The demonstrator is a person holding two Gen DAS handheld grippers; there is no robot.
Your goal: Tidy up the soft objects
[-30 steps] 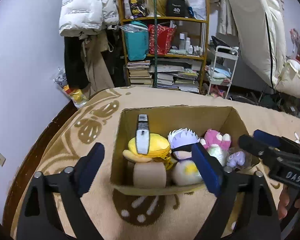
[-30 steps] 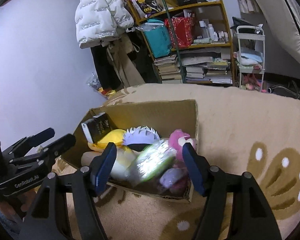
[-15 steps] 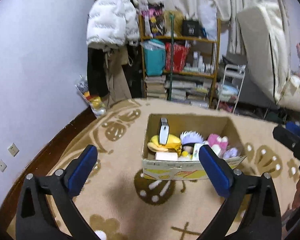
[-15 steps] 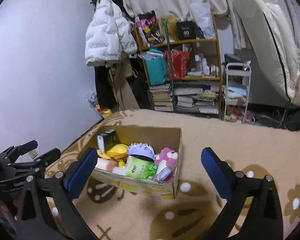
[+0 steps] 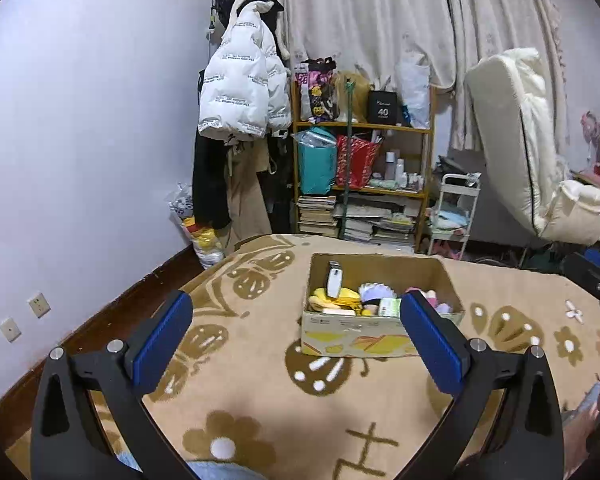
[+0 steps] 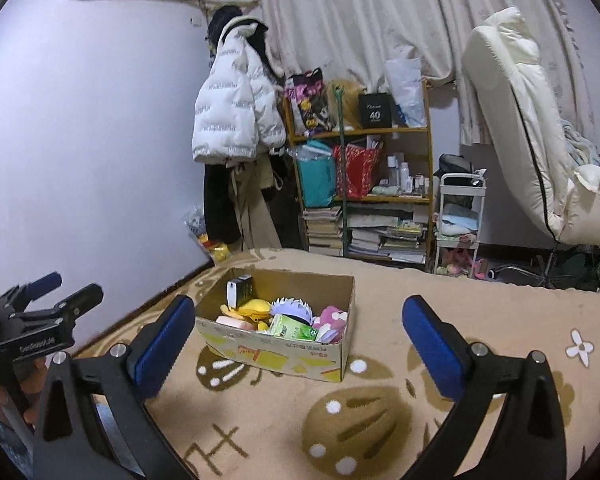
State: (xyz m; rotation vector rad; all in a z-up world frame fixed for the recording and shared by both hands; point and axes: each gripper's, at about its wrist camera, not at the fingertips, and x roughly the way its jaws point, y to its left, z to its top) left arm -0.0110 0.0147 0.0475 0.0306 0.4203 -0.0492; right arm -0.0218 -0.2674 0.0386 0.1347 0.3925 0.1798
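A cardboard box (image 5: 380,336) (image 6: 276,354) stands on the tan patterned blanket. It holds soft things: a yellow plush (image 5: 334,298) (image 6: 252,307), a white spiky-haired doll (image 5: 374,290) (image 6: 290,308), a pink plush (image 6: 332,316), a green tissue pack (image 6: 290,328) and a dark upright box (image 6: 240,288). My left gripper (image 5: 296,338) is open and empty, well back from the box. My right gripper (image 6: 296,340) is open and empty, also back from it.
The blanket (image 5: 260,392) covers a bed. Beyond it stand a cluttered shelf (image 5: 360,184), a hanging white jacket (image 5: 244,92), a small white cart (image 5: 456,216) and a leaning mattress (image 5: 516,140). The other gripper shows at each view's edge (image 6: 40,320) (image 5: 592,280).
Both grippers have pulled back and up from the box, which now looks small and far. The green tissue pack now lies in the box. Both grippers stay open.
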